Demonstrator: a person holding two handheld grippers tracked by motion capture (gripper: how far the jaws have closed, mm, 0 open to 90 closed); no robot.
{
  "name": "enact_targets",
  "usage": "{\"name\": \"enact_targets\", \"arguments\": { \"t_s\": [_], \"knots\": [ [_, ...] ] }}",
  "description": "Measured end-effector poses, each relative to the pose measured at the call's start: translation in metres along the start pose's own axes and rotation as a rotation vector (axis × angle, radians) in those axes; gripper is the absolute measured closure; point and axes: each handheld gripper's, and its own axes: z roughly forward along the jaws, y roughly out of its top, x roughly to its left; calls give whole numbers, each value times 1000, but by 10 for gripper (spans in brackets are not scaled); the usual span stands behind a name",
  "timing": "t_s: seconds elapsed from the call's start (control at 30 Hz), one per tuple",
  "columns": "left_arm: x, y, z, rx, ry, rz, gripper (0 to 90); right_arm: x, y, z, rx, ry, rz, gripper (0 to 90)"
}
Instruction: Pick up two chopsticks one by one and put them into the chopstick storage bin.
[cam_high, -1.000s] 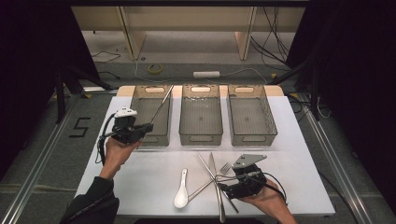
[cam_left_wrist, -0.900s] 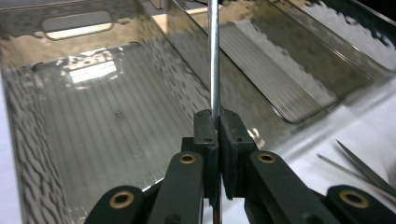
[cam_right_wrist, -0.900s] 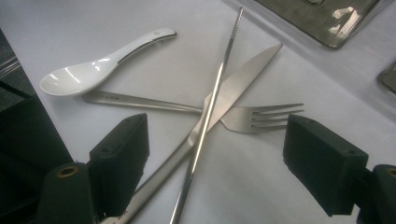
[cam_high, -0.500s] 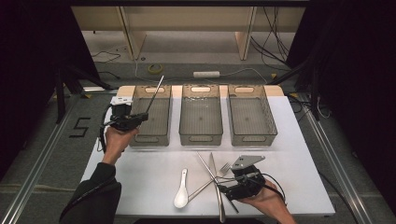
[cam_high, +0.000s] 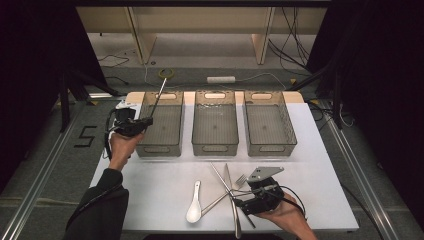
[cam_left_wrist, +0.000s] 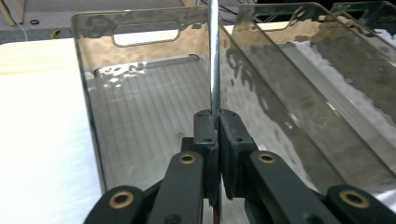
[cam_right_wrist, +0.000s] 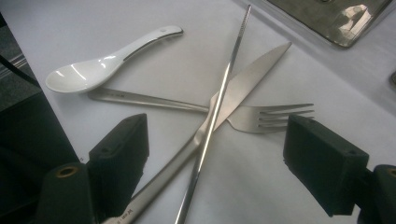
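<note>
My left gripper (cam_high: 134, 124) is shut on a thin metal chopstick (cam_high: 156, 99) at the left bin's (cam_high: 159, 148) near left corner. The chopstick slants up and away over the bin. In the left gripper view the pads (cam_left_wrist: 205, 130) pinch the chopstick (cam_left_wrist: 214, 56) upright in front of the smoky clear bin (cam_left_wrist: 140, 116). My right gripper (cam_high: 242, 200) stands open low over a crossed pile of cutlery. Between its jaws (cam_right_wrist: 217, 140) lie a second chopstick (cam_right_wrist: 233, 56) across a knife (cam_right_wrist: 252, 74), with a fork (cam_right_wrist: 271, 116) and a white spoon (cam_right_wrist: 93, 65) beyond.
Three clear bins stand in a row at the back of the white table (cam_high: 150, 200). The middle bin (cam_high: 215, 146) and the right bin (cam_high: 270, 146) look empty. The white spoon (cam_high: 194, 207) lies left of the pile. Cables lie on the floor behind the table.
My left hand has carried the chopstick a little to the left and farther from me, along the left bin's side. The right hand and the cutlery pile have stayed put.
</note>
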Motion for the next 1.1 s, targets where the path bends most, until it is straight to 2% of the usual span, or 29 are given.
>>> {"name": "enact_targets", "arguments": {
  "t_s": [0.23, 0.33, 0.5, 0.77, 0.83, 0.93, 1.1],
  "knots": [
    [2, 0, 4, -7, 17, -2, 856, 1, 0, 1, 5, 3, -1, 233],
    [4, 0, 7, -1, 32, 6, 855, 1, 0, 1, 6, 6, -4, 233],
    [9, -4, 13, 17, 43, -5, 854, 1, 0, 2, 10, 9, -9, 234],
    [8, -9, 19, 37, 64, -15, 831, 3, 0, 2, 14, 18, -12, 236],
    [8, -8, 18, 37, 67, -22, 712, 3, 0, 2, 12, 16, -12, 236],
    [8, -7, 14, 36, 64, -36, 619, 2, 0, 1, 8, 15, -11, 236],
    [7, -8, 5, 67, 12, -43, 484, 1, 0, 0, 9, 17, -7, 236]
  ]
}}
